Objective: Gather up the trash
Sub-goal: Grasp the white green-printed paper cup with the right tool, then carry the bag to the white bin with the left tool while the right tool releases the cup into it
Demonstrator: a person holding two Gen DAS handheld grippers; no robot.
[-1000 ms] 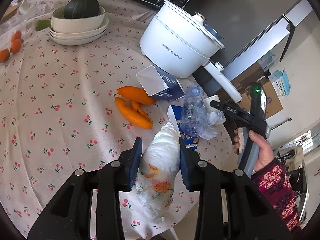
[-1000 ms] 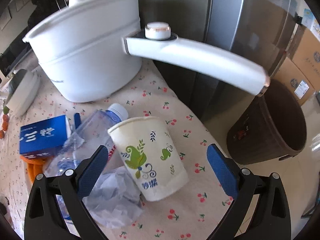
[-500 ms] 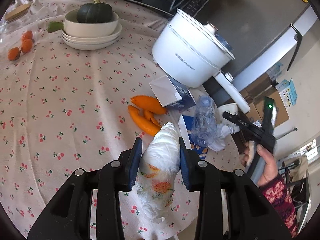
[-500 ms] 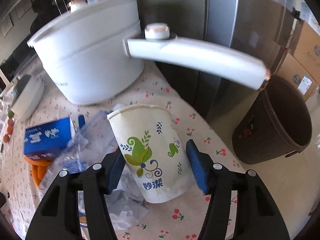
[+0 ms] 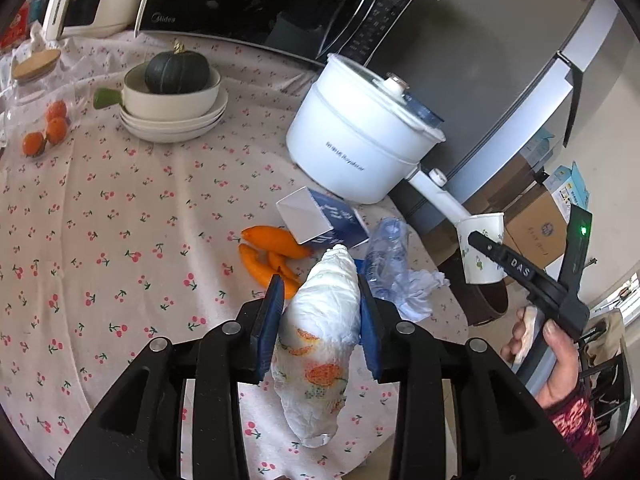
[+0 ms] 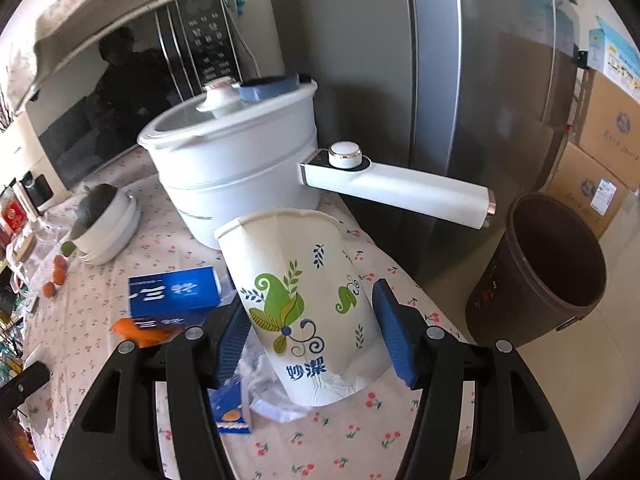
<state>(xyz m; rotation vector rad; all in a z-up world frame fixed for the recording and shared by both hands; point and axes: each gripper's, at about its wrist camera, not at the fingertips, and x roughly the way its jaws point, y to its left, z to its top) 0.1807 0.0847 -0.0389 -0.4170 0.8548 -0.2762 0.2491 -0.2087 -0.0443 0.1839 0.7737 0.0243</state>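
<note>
Over the table edge: we hold trash in both grippers.
Left gripper (image 5: 320,320): clenched on crumpled wrapper (image 5: 322,344).
Right gripper (image 6: 312,332): grasping paper cup (image 6: 304,300).
Next: we judge both need carrying over the brown bin (image 6: 540,272).

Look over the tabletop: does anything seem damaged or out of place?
Yes. A crushed clear plastic bottle lies on its side beside crumpled white paper near the table edge, with orange peels loose on the tablecloth.
</note>
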